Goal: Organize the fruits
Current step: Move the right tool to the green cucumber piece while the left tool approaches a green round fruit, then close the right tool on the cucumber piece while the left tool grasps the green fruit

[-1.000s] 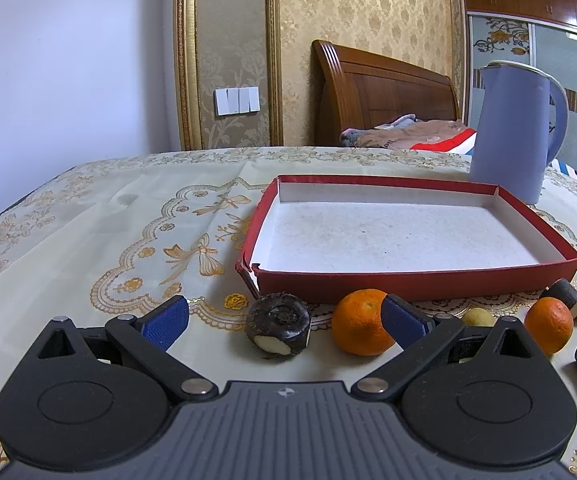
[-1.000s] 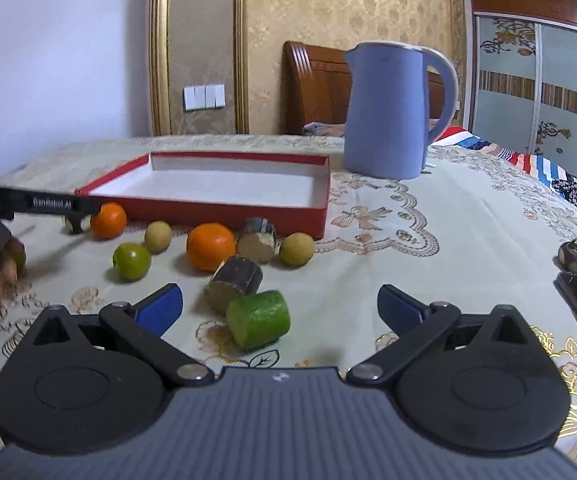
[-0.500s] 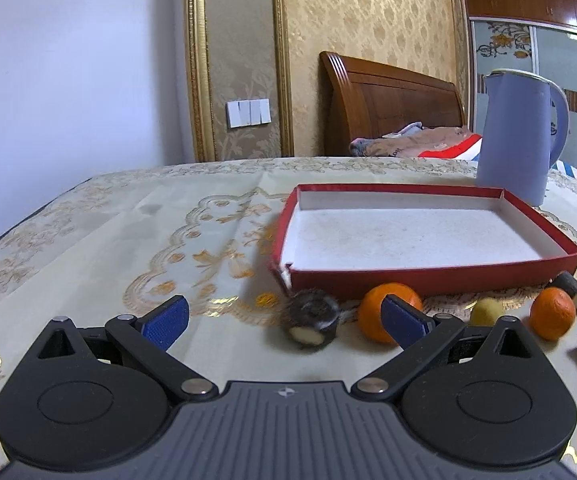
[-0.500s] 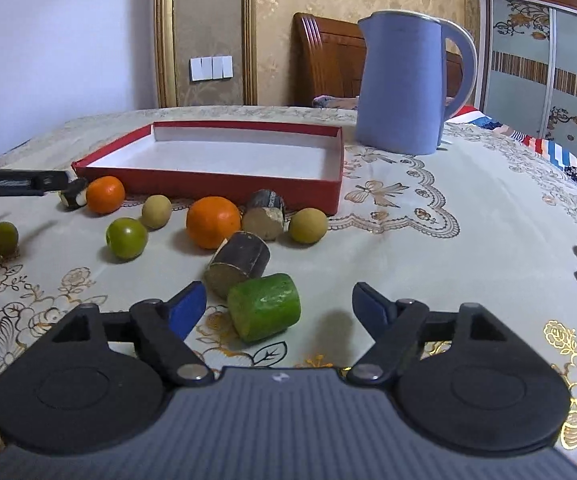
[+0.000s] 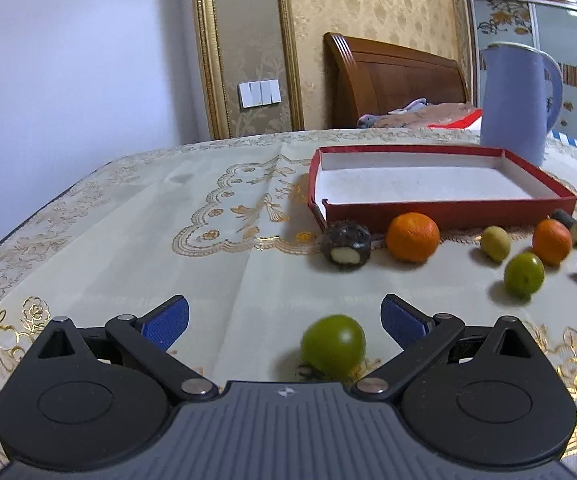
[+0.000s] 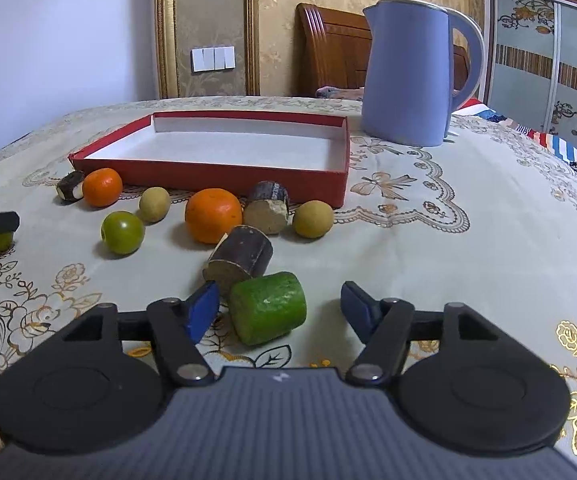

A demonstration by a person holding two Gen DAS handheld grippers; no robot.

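Picking-up time. Right claw [image 6: 278, 312] closing around the green chunk [image 6: 268, 308] on the counter, not squeezing yet. Left claw [image 5: 284, 320] wide open near a green ball [image 5: 333, 344]. Next: squeeze, lift, drop in the red box [image 6: 208, 178].

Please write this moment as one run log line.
left gripper: open, round green fruit between | right gripper: closing, green cylinder piece between | red tray: empty

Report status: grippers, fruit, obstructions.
Right gripper closing around green cylinder piece, not yet gripped. Left gripper open, small green fruit between fingers. Red box empty. Brown piece crowds cylinder.
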